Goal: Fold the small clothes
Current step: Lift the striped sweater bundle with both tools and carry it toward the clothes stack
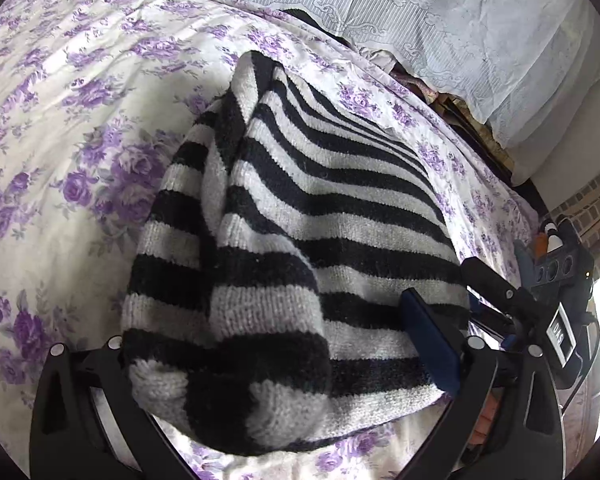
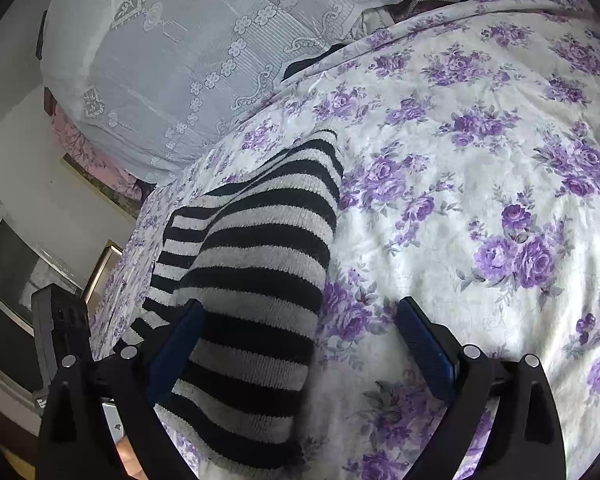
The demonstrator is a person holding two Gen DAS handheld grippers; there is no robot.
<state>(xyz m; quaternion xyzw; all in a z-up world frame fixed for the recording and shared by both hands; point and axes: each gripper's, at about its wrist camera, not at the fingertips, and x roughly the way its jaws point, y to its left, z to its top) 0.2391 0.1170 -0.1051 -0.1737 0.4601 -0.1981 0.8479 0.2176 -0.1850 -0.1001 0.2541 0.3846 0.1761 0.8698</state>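
sweater [image 1: 300, 240]: striped black and white knit, lying partly folded on the bed [image 1: 60, 160], one side panel or sleeve doubled over the body along its left edge.
place: near the bed's side edge, below the lace cover [image 1: 420, 20] at the head end; floral sheet shows all round it.
feel: judged soft, thick and limp, light for its bulk; the fuzzy knit should grip well against the pads and not slip, but it will sag and stretch if lifted by one point.
left claw [image 1: 284, 364]: spread wide, the near hem bunched between its fingers; the right pad [image 1: 428, 344] seems to rest against the knit, while the left one is hidden under the cloth, so it frames the hem but is not pinching it.
right claw [image 2: 300, 344]: spread wide over the sweater's edge; the left pad [image 2: 176, 340] lies on the stripes, the right pad [image 2: 424, 344] over bare sheet.
where to hold: judged best at the hem corners or along a folded edge, both layers taken together, one claw at each end so the fold stays square.
risk: pinching only the top layer would pull the fold apart.
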